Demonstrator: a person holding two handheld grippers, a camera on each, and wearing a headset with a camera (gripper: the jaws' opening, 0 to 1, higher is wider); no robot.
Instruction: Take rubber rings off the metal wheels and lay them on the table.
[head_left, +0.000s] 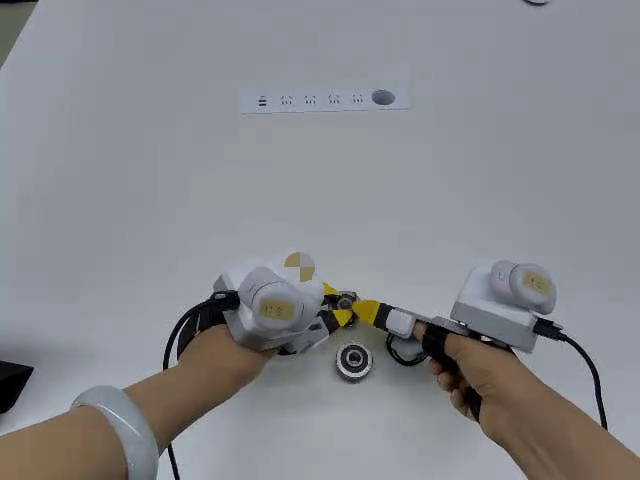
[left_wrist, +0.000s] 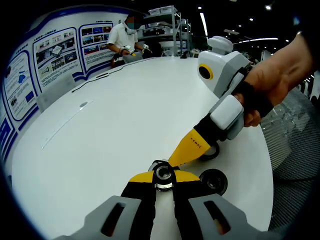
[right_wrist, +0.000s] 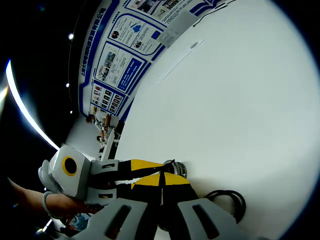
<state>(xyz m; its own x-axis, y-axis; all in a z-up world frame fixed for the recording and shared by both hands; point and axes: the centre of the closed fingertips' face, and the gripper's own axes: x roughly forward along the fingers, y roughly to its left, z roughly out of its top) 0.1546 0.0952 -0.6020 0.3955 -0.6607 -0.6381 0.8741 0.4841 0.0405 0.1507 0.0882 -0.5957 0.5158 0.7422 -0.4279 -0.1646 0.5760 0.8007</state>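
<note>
Rubber should be stretching easily — light, soft — so pinching its edge at the rim looks best. The left gripper (left_wrist: 163, 179) is clamping a metal wheel (left_wrist: 162, 172); the right gripper (right_wrist: 162, 176), jaws pressed together, is touching its rim. Beside that wheel, a second wheel (head_left: 353, 361) and a loose ring (right_wrist: 227, 202) are lying on the white table (head_left: 320, 200) — posters (right_wrist: 120, 65) are hanging beyond.
</note>
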